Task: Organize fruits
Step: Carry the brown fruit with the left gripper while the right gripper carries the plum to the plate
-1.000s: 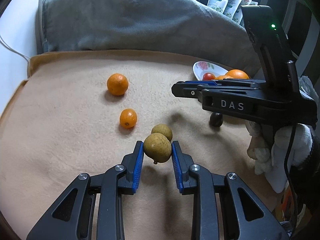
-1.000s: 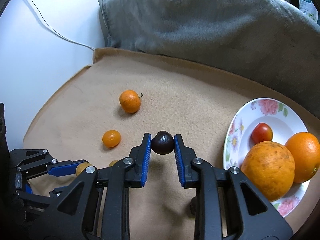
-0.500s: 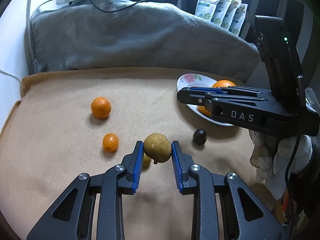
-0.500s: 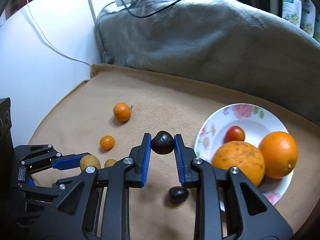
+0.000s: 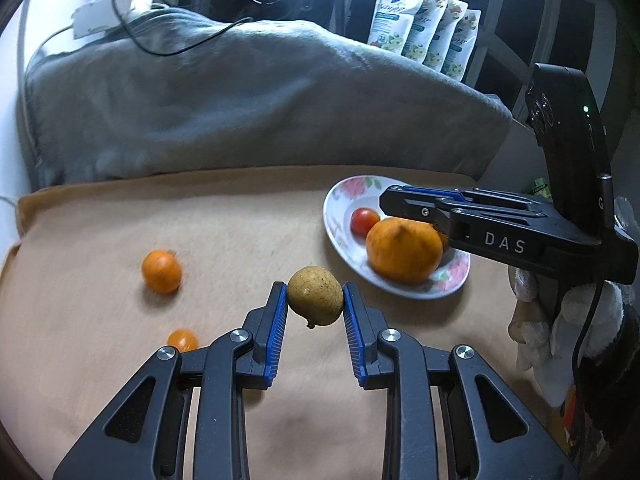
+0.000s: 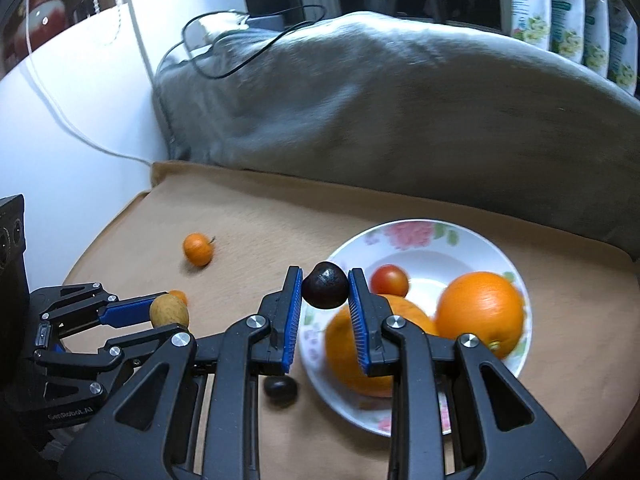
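Left gripper (image 5: 315, 306) clamps yellow-brown fruit (image 5: 315, 295); right gripper (image 6: 325, 289) clamps dark fruit (image 6: 324, 291), hiding oranges (image 6: 478, 312).

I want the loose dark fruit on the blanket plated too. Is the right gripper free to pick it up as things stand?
Probably not yet. The right gripper is shut on a dark fruit, so it has no room for the loose one lying beneath it beside the plate. It would likely have to drop its load first.

Dim indoor light, cool cast; soft shadows under fruit. Motion blur smears grey blanket (image 6: 400, 112) and plate (image 6: 416, 240). Fisheye vignette darkens corners.
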`<state>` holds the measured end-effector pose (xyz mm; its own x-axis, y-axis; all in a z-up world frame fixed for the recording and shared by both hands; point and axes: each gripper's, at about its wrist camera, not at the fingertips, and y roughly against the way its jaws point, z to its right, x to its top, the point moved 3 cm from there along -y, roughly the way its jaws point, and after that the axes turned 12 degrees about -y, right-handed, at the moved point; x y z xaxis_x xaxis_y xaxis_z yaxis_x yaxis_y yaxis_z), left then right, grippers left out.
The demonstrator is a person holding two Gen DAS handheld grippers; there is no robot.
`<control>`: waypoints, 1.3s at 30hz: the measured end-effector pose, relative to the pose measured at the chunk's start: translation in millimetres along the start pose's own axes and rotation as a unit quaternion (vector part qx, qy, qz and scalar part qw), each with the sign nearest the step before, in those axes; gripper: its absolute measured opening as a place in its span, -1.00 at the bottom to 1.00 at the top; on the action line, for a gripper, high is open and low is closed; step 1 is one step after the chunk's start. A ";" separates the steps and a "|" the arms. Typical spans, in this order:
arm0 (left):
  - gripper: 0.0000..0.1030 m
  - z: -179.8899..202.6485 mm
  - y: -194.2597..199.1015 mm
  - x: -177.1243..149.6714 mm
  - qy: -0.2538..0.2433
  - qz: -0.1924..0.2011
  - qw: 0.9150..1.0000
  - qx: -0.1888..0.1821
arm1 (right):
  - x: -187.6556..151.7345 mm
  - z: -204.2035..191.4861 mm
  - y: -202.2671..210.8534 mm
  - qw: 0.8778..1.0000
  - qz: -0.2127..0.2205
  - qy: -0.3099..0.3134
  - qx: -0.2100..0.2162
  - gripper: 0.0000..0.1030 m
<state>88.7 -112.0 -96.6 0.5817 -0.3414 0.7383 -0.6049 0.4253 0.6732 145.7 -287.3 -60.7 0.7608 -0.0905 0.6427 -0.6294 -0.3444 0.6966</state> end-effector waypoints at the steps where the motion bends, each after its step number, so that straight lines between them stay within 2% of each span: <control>1: -0.49 1.3 -2.5 3.2 -0.002 0.001 1.000 -0.001 | 1.7 3.3 0.1 1.000 0.001 -0.002 0.000 -0.53; 19: -0.49 10.2 -53.5 46.8 -0.022 0.000 1.000 -0.010 | 26.8 47.9 -13.5 0.999 0.002 -0.034 -0.014 -0.53; 29: -0.49 13.6 -77.5 54.7 -0.026 -0.007 1.000 -0.015 | 30.2 60.0 -22.7 0.999 -0.006 -0.041 -0.019 -0.53; 39: -0.48 15.5 -82.9 56.3 -0.029 -0.009 0.999 -0.022 | 30.6 66.0 -28.6 0.999 -0.013 -0.047 -0.023 -0.53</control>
<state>163.1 -179.5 -110.2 0.5590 -0.3978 0.7275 -0.5694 0.4536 0.6855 197.4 -341.8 -82.0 0.7865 -0.1702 0.5937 -0.6150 -0.3039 0.7276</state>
